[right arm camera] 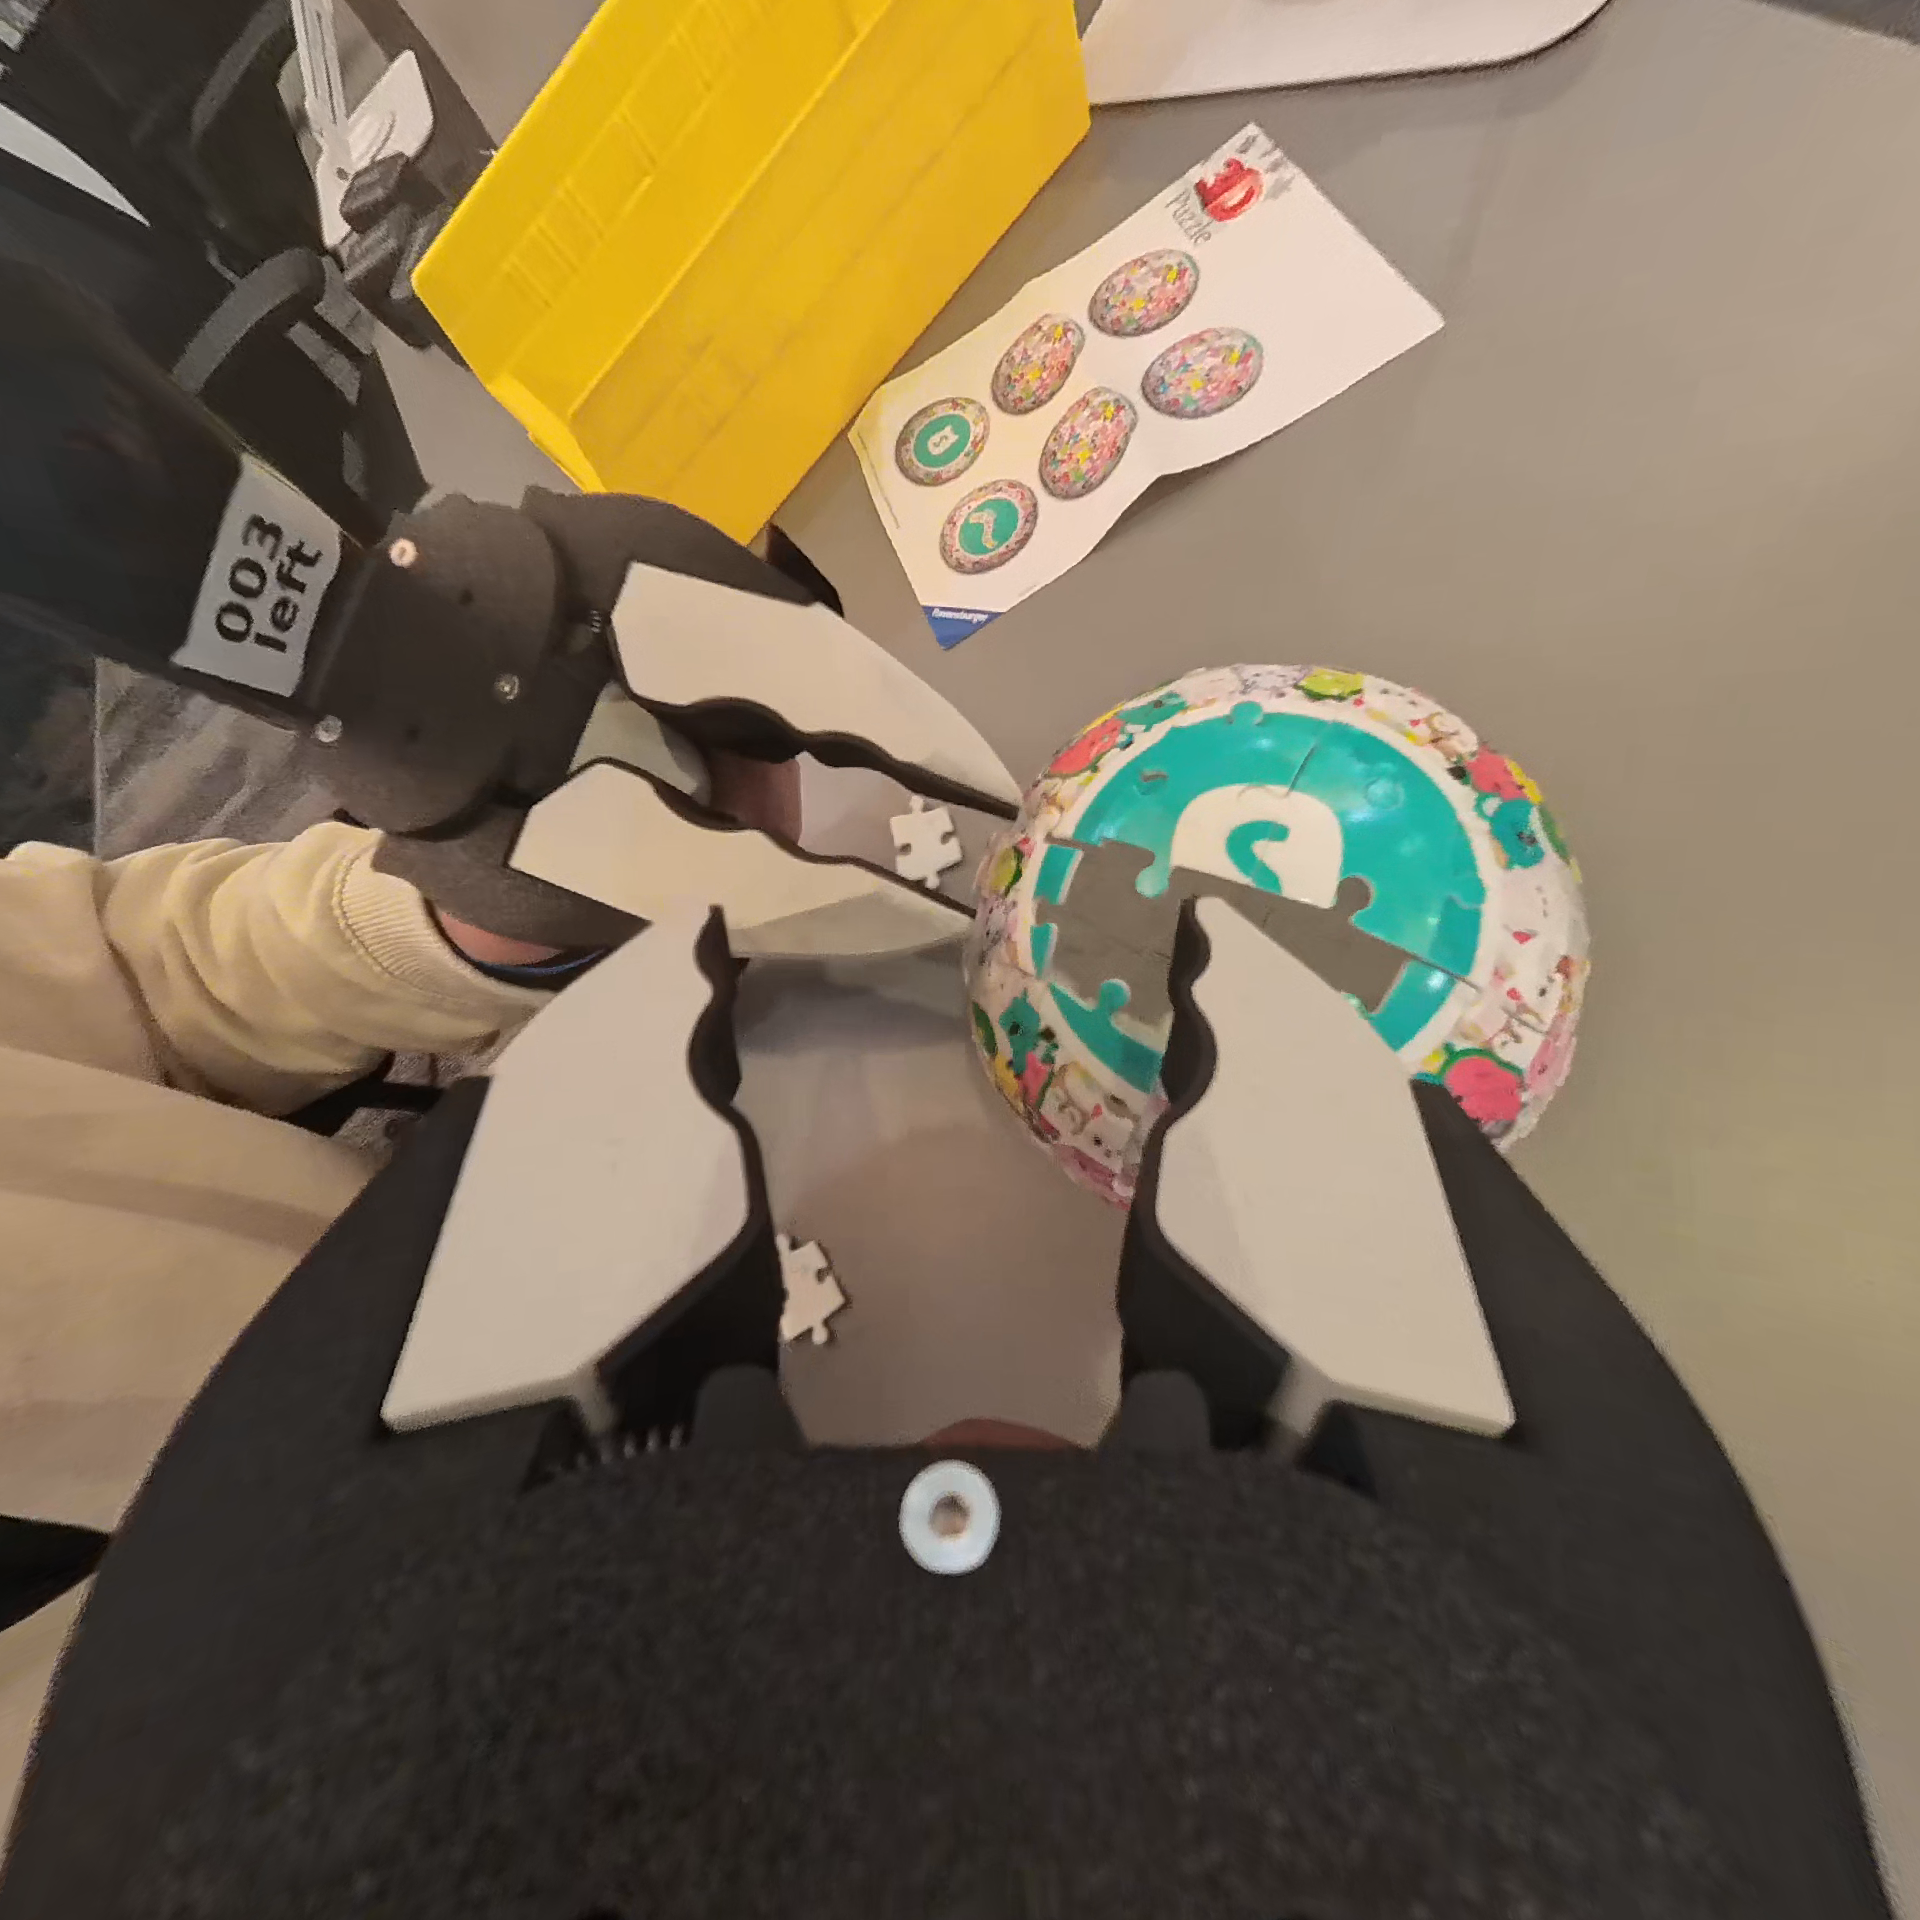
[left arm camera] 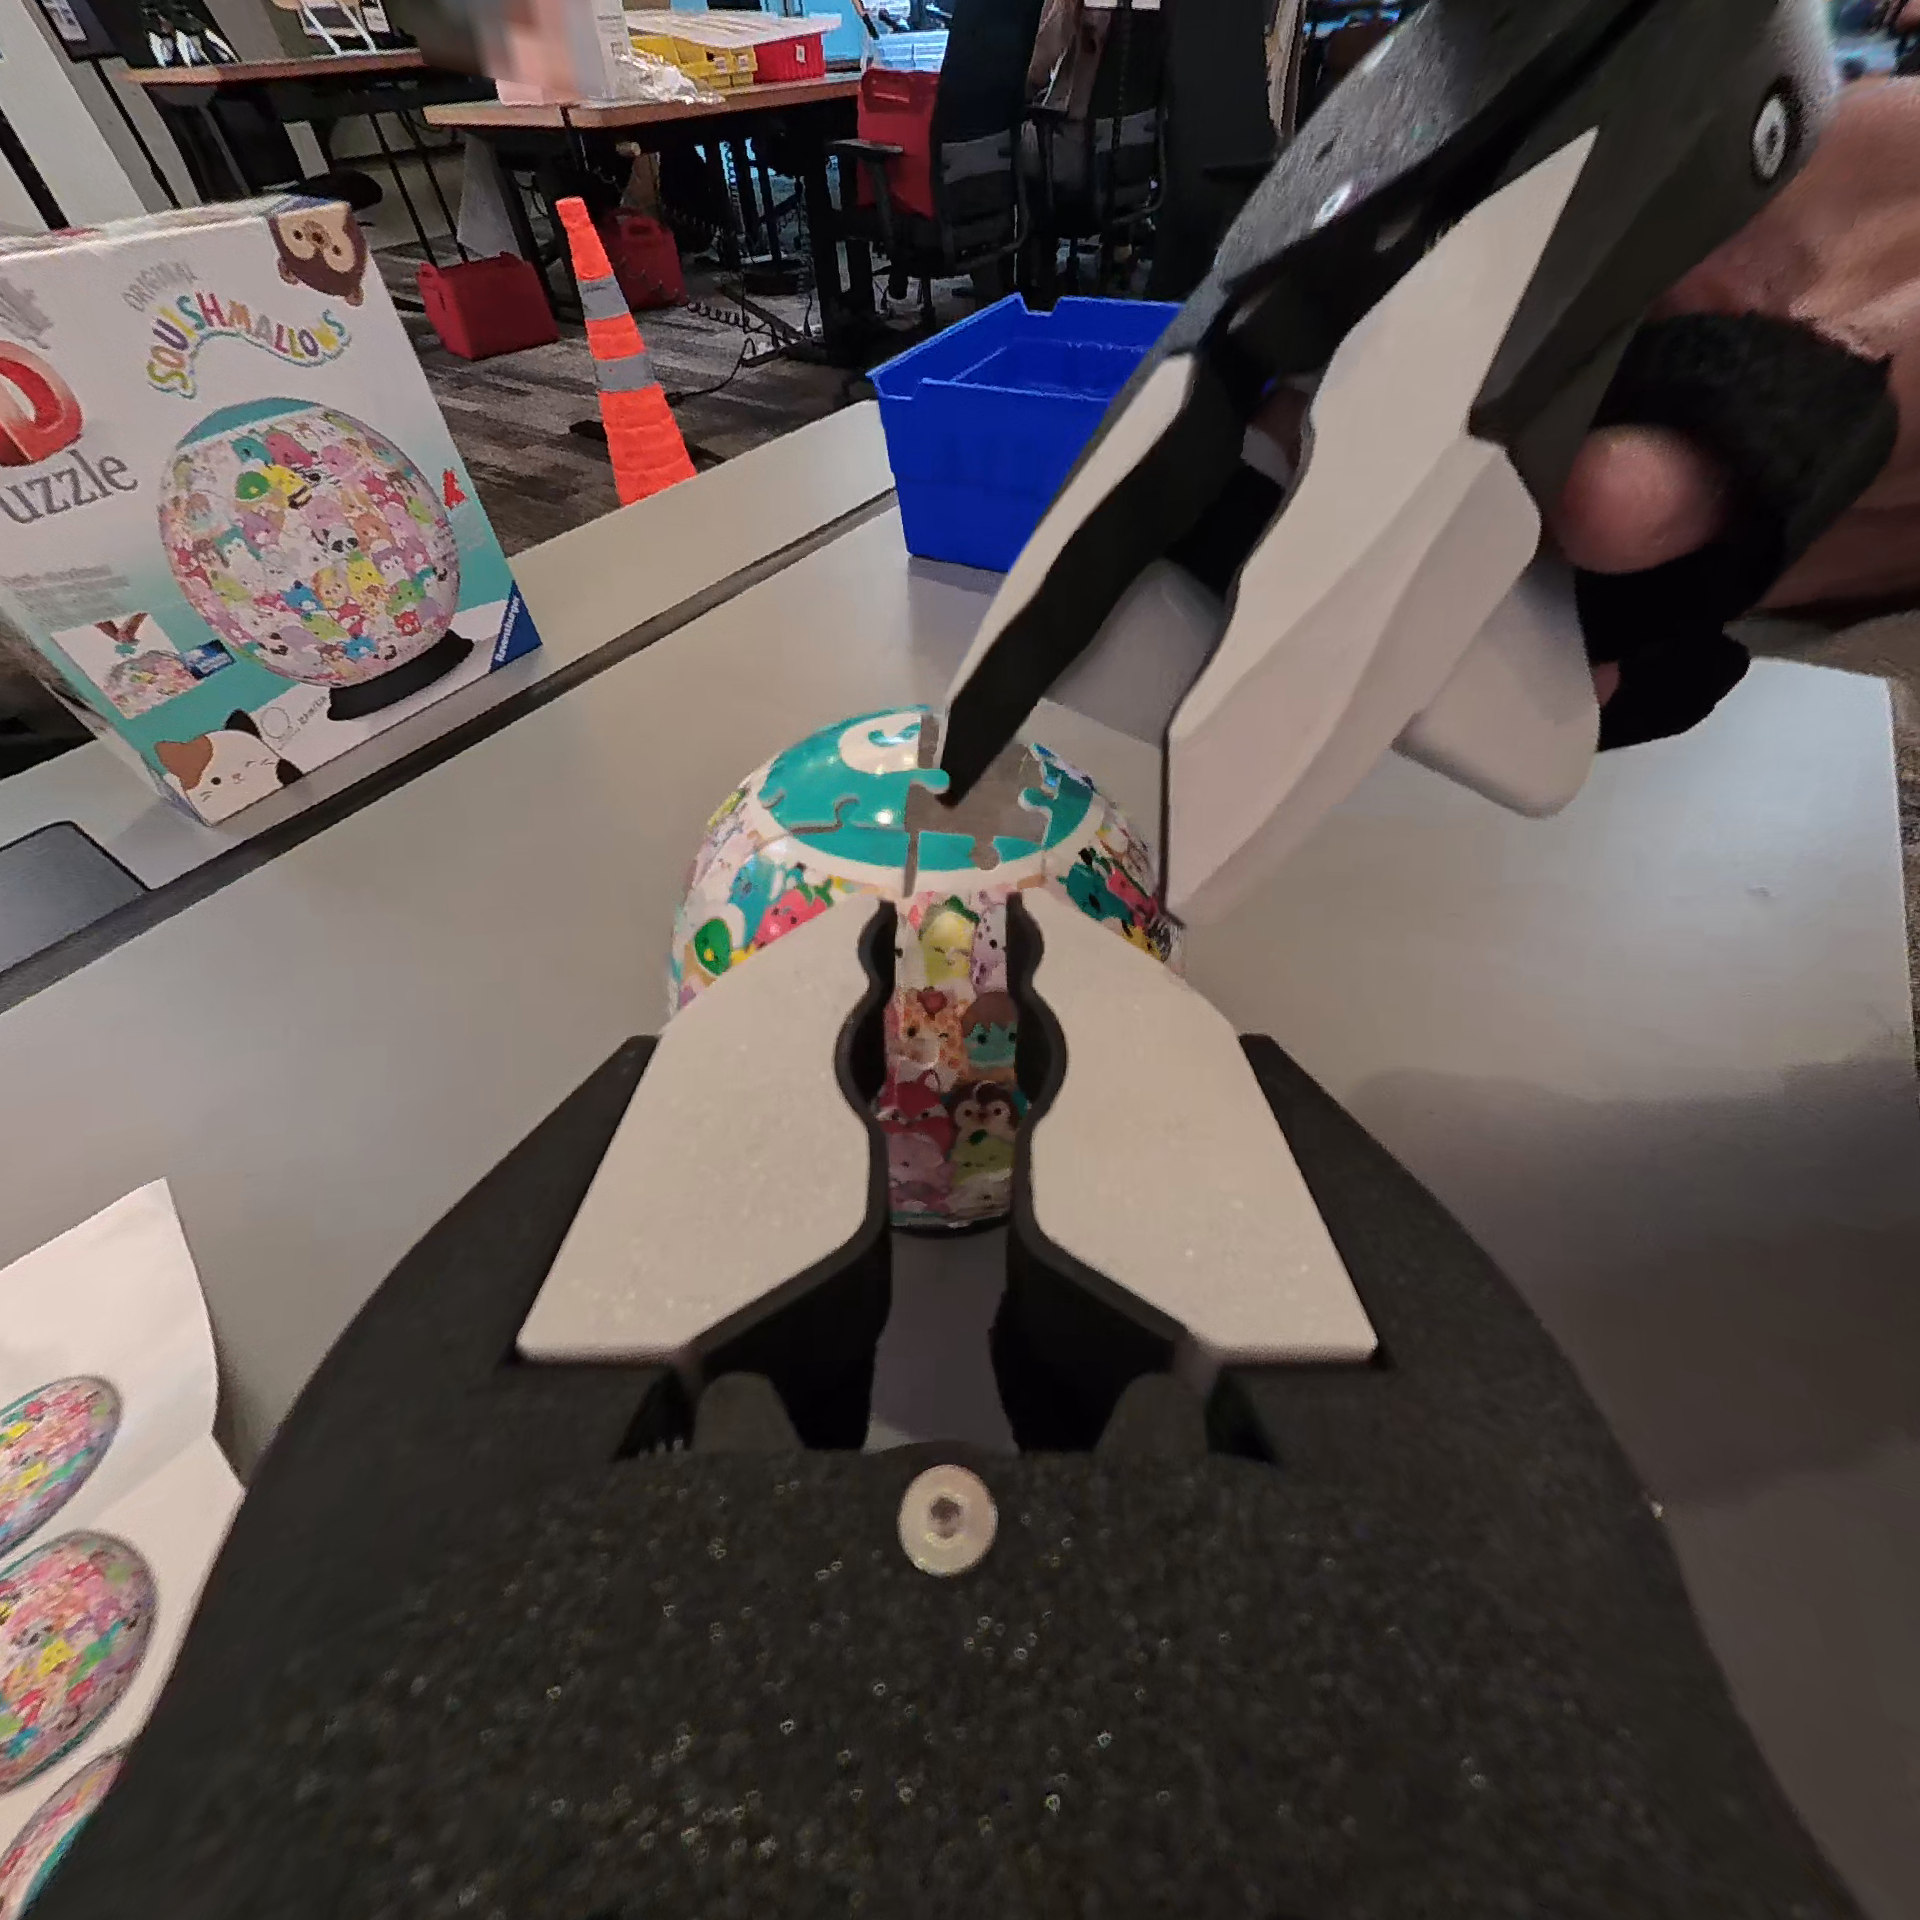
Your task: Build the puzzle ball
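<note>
Left wrist view: the left gripper (left arm camera: 951, 920) is sitting low on the grey counter (left arm camera: 1558, 1039), its fingers (left arm camera: 758, 1081) pressing against the near side of the puzzle ball (left arm camera: 940, 987) with only a narrow gap between them.
Left gripper hold: the fingers are nearly closed against the curved shell — whether they are pinching it or only bracing it, I cannot tell.
Right wrist view: the right gripper (right arm camera: 951, 914) is hanging over the ball (right arm camera: 1299, 790) with its fingers (right arm camera: 1299, 1226) spread wide and gripping nothing.
Right fingertip: one tip is reaching into the grey gap (right arm camera: 1122, 935) in the teal cap, where pieces are missing.
Ball position: it is resting on the counter (right arm camera: 1610, 520), teal cap facing up, between the two grippers.
Loose pieces: one white piece (right arm camera: 923, 840) is lying just beside the ball by the left gripper's (right arm camera: 992, 857) tips; another (right arm camera: 808, 1290) is lying on the counter under the right gripper.
Paper sheet: the instruction leaflet (right arm camera: 1143, 395) is lying flat beyond the ball, near a yellow bin (right arm camera: 748, 239).
Background: the puzzle box (left arm camera: 260, 499) is standing at the far left, a blue bin (left arm camera: 1008, 416) behind the ball — an orange cone (left arm camera: 623, 364) is standing on the floor.
</note>
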Available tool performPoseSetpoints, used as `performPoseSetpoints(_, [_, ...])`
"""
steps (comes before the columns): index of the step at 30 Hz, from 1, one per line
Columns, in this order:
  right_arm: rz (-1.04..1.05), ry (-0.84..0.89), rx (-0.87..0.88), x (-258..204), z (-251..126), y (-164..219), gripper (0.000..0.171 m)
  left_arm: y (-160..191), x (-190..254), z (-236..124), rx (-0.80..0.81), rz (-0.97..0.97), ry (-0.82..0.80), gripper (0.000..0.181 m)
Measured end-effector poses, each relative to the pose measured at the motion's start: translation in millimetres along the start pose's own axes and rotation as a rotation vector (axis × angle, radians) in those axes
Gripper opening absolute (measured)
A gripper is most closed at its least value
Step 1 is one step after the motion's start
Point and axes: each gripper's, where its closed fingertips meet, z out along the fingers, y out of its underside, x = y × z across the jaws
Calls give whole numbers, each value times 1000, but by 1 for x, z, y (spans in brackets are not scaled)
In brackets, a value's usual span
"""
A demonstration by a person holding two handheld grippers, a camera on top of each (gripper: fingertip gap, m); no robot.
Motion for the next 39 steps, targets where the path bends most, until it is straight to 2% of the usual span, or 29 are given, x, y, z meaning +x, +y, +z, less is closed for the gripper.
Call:
performPoseSetpoints(5, [54,-24,3,3,3,0,82,2,1,4,-11,14,8,20])
performPoseSetpoints(14, [24,-3,34,1,-11,-3,78,0,6,5,-4,18,26,20])
performPoseSetpoints(19, [16,-4,111,5,-25,-6,76,-6,3,0,15,26,11,20])
performPoseSetpoints(22, [30,-8,157,12,-33,-4,75,2,2,4,-13,6,14,22])
performPoseSetpoints(26, [0,-7,191,16,-45,4,72,-3,-2,-9,3,-7,-4,22])
performPoseSetpoints(28, [-48,13,198,17,-53,10,59,8,-13,-24,-37,-8,-58,22])
performPoseSetpoints(30, [-117,36,211,19,-59,19,59,33,-26,-47,-112,-32,-110,22])
performPoseSetpoints(32, [-176,71,182,22,-59,36,59,70,-30,-72,-233,-90,-96,23])
performPoseSetpoints(34, [-236,58,126,18,-52,59,51,99,-28,-94,-304,-173,-68,37])
performPoseSetpoints(35, [-259,49,115,14,-46,68,47,111,-25,-101,-336,-202,-48,38])
performPoseSetpoints(39, [-249,-68,90,-7,-11,101,41,140,-23,-103,-467,-122,-78,48])
